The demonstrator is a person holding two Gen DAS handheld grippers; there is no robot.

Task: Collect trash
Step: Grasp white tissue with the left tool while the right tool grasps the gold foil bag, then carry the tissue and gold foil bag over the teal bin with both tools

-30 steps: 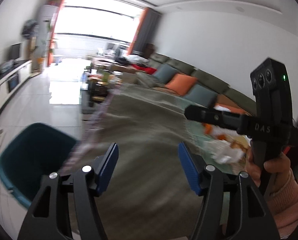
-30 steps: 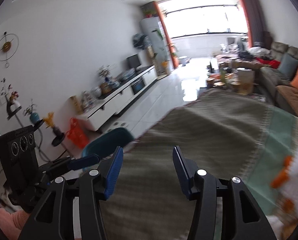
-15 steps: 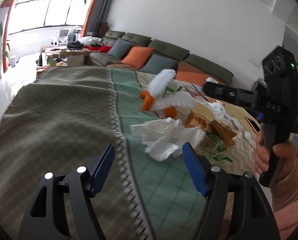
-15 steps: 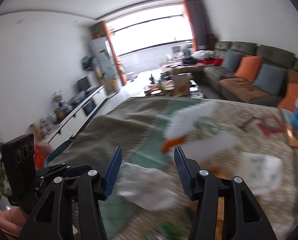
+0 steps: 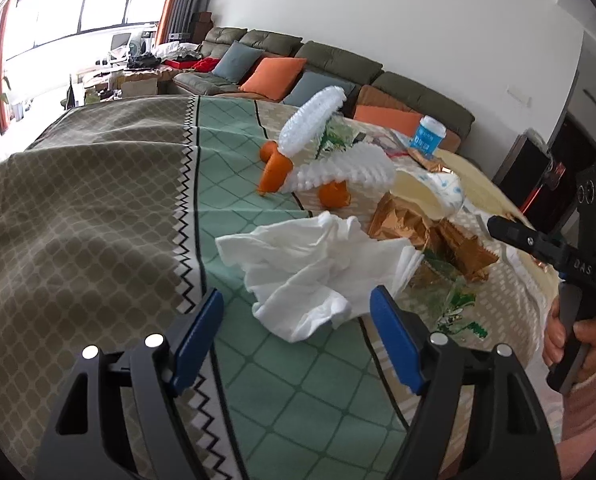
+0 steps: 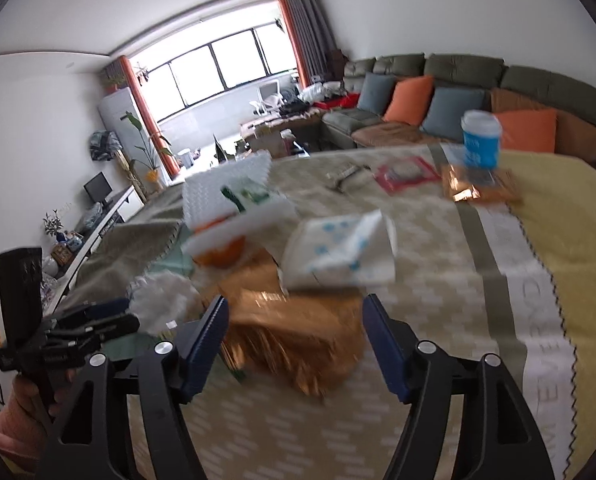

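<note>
I am reaching for the trash on the surface: my left gripper [image 5: 294, 320] has just been opening, its fingers apart with the tissue [image 5: 318, 268] just ahead. My right gripper [image 6: 294, 332] has just been opening too, empty, over the wrapper [image 6: 294, 332]. Next I think each must go lower and close.

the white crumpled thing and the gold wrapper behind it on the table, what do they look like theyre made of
White crumpled thing: looks like soft tissue paper, matte, with limp folds and thin layered edges. Gold wrapper: probably metallised foil or plastic film, shiny copper-gold, with sharp creases catching the light and a serrated edge. In the blurred right wrist view it reads only as a glossy gold patch.
</note>
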